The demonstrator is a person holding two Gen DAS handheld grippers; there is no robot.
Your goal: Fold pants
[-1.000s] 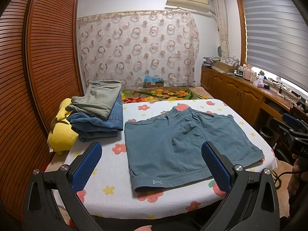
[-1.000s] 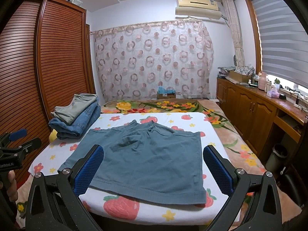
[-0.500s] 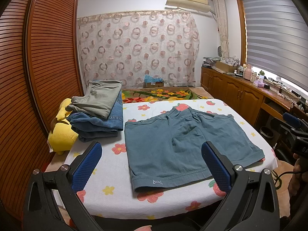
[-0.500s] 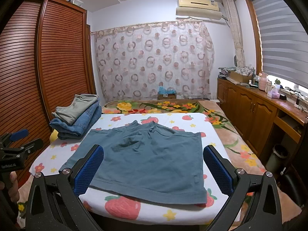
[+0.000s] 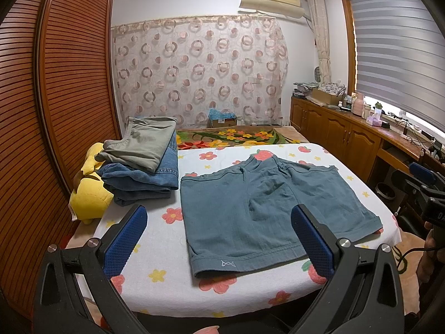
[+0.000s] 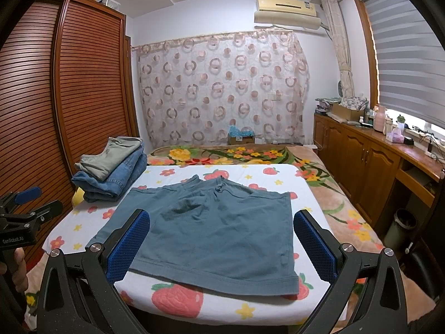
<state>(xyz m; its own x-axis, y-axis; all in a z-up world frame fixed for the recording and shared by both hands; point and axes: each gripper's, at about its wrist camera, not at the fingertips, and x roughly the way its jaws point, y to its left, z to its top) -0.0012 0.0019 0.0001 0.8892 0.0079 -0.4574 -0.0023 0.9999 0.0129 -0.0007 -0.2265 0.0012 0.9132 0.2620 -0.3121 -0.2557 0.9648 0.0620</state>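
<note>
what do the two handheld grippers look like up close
Both are alike: the left gripper and right gripper have matte black angular frames with silver screws and blue dimpled finger pads. The left one carries white "GenRobot.AI" lettering; a black cable trails below the right.

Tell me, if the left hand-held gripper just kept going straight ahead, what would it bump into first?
Probably the blue-grey shorts spread flat on the floral bed sheet; the open left hand-held gripper points at them, though depth is uncertain.

Black left claw (image 5: pixel 218 243), blue textured pads (image 5: pixel 125 240), silver screws (image 5: pixel 94 242)

Three garments (image 5: pixel 256 208), two tools (image 5: pixel 219 239)
</note>
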